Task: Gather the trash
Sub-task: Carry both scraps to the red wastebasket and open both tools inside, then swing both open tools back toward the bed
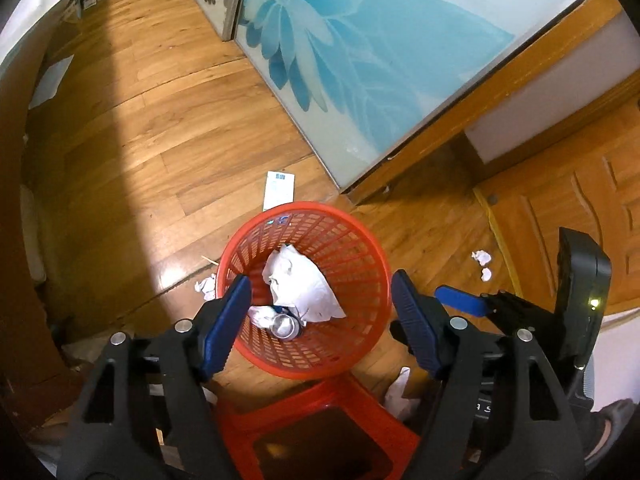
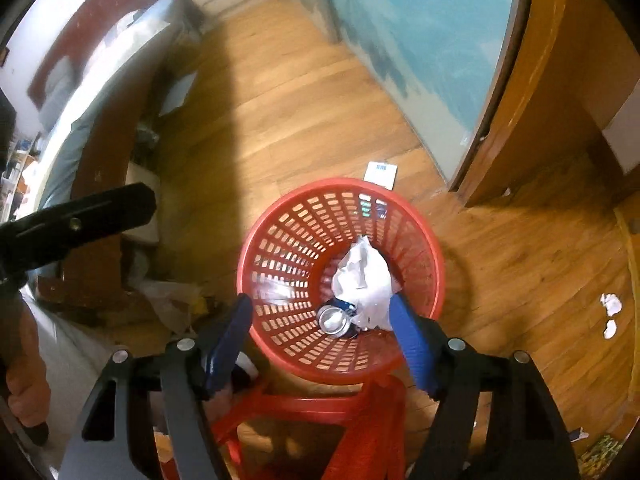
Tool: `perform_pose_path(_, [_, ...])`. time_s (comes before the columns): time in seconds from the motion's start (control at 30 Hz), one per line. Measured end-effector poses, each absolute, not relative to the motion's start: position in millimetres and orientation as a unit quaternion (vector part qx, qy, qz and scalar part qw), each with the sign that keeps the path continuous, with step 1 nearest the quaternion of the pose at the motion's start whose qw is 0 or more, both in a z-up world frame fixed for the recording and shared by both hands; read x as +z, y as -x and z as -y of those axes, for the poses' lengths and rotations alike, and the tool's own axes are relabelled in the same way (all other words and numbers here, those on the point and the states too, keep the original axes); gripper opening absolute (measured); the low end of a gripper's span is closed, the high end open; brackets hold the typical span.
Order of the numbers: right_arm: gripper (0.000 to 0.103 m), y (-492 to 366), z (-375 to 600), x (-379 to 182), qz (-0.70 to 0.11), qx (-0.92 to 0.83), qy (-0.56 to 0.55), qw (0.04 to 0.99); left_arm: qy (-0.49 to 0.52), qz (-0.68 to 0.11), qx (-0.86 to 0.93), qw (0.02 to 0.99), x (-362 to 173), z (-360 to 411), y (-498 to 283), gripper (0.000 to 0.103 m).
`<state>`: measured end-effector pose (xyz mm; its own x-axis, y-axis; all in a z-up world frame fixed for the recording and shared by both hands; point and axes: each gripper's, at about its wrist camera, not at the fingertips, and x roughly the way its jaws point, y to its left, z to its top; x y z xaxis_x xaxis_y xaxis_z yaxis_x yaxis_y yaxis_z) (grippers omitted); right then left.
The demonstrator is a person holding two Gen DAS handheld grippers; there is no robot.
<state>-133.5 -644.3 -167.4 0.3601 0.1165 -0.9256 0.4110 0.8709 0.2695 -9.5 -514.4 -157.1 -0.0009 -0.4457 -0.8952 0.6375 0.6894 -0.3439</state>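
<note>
A red slatted trash basket [image 1: 352, 240] [image 2: 280, 240] stands on the wooden floor. Inside lie crumpled white paper [image 1: 304, 284] [image 2: 366, 280] and a metal can [image 1: 285, 325] [image 2: 333, 320]. My left gripper [image 1: 320, 304] is open and empty above the basket's rim. My right gripper [image 2: 322, 320] is open and empty over the basket too; part of it shows at the right of the left wrist view [image 1: 460, 300]. Loose trash lies on the floor: a white paper slip [image 1: 278, 188] [image 2: 381, 172] behind the basket, a paper ball [image 1: 206, 286] at its left, two paper balls [image 1: 482, 262] [image 2: 610, 310] to its right.
A red plastic stool [image 1: 312, 432] [image 2: 360, 420] stands just below the basket. A blue flower-patterned glass sliding door [image 1: 360, 60] and a wooden door frame [image 1: 460, 136] run behind. A bed [image 2: 80, 120] is at left, a wooden door [image 1: 580, 220] at right.
</note>
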Motion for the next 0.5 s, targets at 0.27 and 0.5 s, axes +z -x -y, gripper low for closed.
perform_pose_path(0.27, [0.07, 126, 639, -148, -0.543, -0.088, -0.241, 0.799, -0.078, -0.553, -0.383, 0.736, -130, 496, 6, 0.073])
perform_pose_path(0.5, [0.07, 96, 613, -121, -0.532, -0.065, -0.22, 0.815, -0.064, -0.436, -0.336, 0.833, -35, 388, -21, 0.073])
